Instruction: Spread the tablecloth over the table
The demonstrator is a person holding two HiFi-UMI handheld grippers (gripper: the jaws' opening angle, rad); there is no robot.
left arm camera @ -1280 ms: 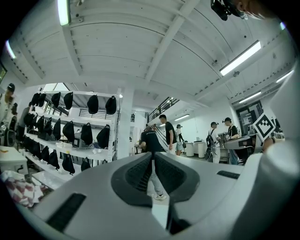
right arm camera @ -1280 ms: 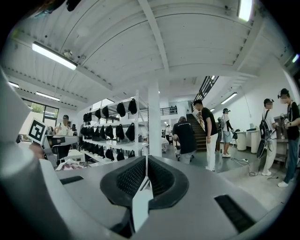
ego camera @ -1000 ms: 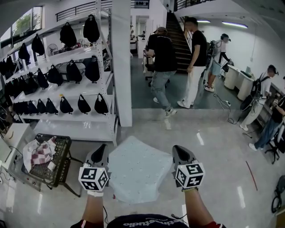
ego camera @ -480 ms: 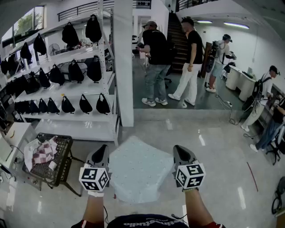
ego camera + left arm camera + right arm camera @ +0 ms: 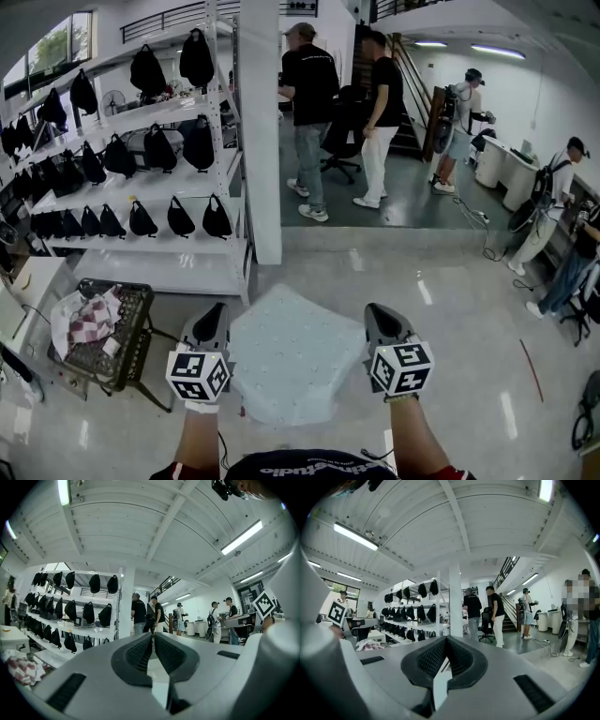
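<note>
Tablecloth (image 5: 292, 352) stretched level in air between left hand-held gripper (image 5: 212, 321) and right hand-held gripper (image 5: 377, 319), each clamped on an edge. Only floor (image 5: 459, 319) beneath; spreading not yet done.

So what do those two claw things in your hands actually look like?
The left claw and right claw match: pale grey plastic shells tapering to two black, textured pads. Behind each sits a white cube printed with black square markers. The person wears a dark top with white lettering.
</note>
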